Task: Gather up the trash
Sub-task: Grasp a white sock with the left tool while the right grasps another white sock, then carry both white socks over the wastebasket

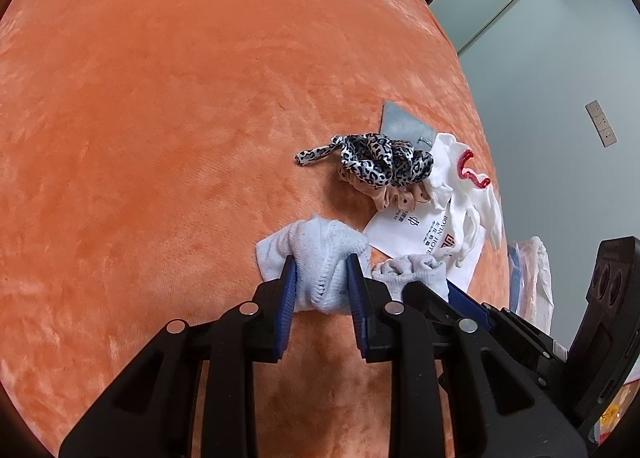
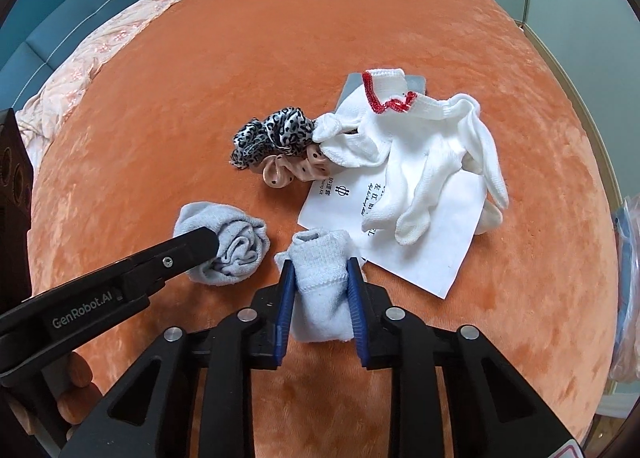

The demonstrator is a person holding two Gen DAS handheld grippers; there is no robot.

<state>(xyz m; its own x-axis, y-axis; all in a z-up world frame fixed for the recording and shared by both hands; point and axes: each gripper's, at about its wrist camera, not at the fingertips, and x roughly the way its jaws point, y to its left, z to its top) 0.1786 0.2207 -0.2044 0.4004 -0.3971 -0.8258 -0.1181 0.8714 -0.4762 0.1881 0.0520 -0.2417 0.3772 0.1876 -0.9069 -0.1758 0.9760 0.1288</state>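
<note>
While the orange bed cover (image 2: 280, 37) fills both views, the things to collect lie in one group near its edge. Largest is the white paper sleeve (image 2: 424, 250) w/ printed text, flat on the cover; white gloves (image 2: 440, 153) w/ red trim lie on top of it. Just beside are a leopard scrunchie (image 2: 276, 129) and a pink dotted scrunchie (image 2: 288, 173), touching each other.

Smallest are two pale grey socks, close together in front. The left claw (image 1: 322, 286) is narrow and its blue pads press on the left sock (image 1: 316, 250). The right claw (image 2: 320, 286) is narrow also, holding the right sock (image 2: 320, 290), which touches the corner of the paper.

Step in hand, I judge: the grasp of both socks, approx. at the start of the task, since the rest is untouched. Next move calls for lifting both without dragging the paper, then carrying to a bin; no bin is visible.
</note>
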